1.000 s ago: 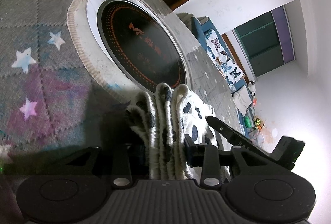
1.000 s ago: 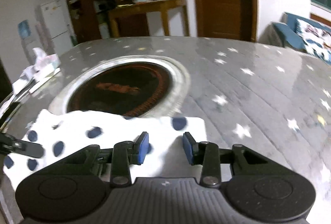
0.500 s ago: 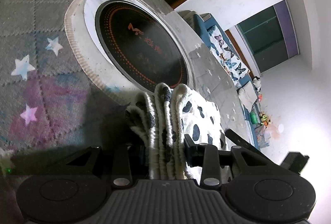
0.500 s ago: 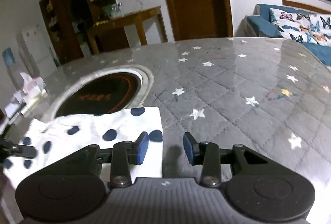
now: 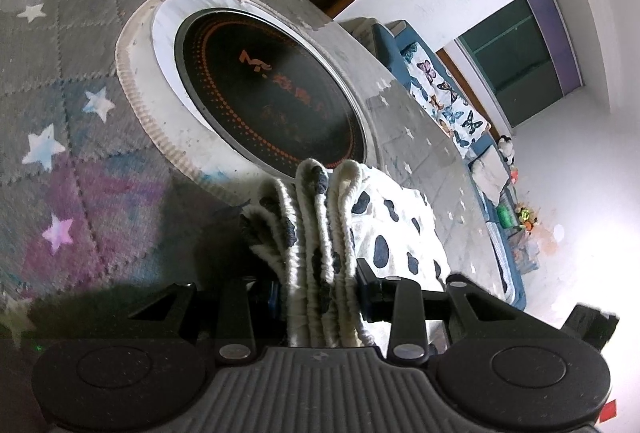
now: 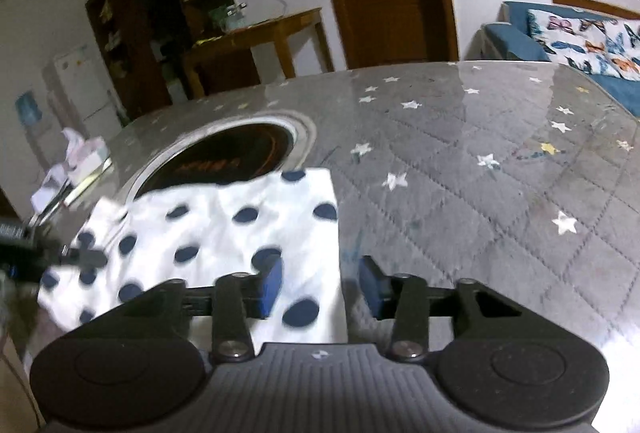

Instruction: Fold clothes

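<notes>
The spotted cloth [image 6: 224,229] lies on the star-patterned table cover [image 6: 460,193], its far edge overlapping the rim of the round black cooktop [image 5: 272,93] set into the table; in the right wrist view it fills the area from about 9 to 11 o'clock of the fingers. The left gripper [image 5: 318,289] is pinching a thick bunch of its edge, several ribbed layers stacked upright between the pressed-in fingers. The right gripper [image 6: 320,285] is spread and holds nothing, with its left finger [image 6: 270,283] over the cloth and the other over bare cover, straddling the cloth's right edge. The fabric looks light, soft and limp (it sags and wrinkles wherever unsupported), so it should drape rather than hold a crease and could slide on the glossy cover. A sound hold for the free claw would be the near right corner, at about 6 o'clock of that edge, pinching all layers together.
</notes>
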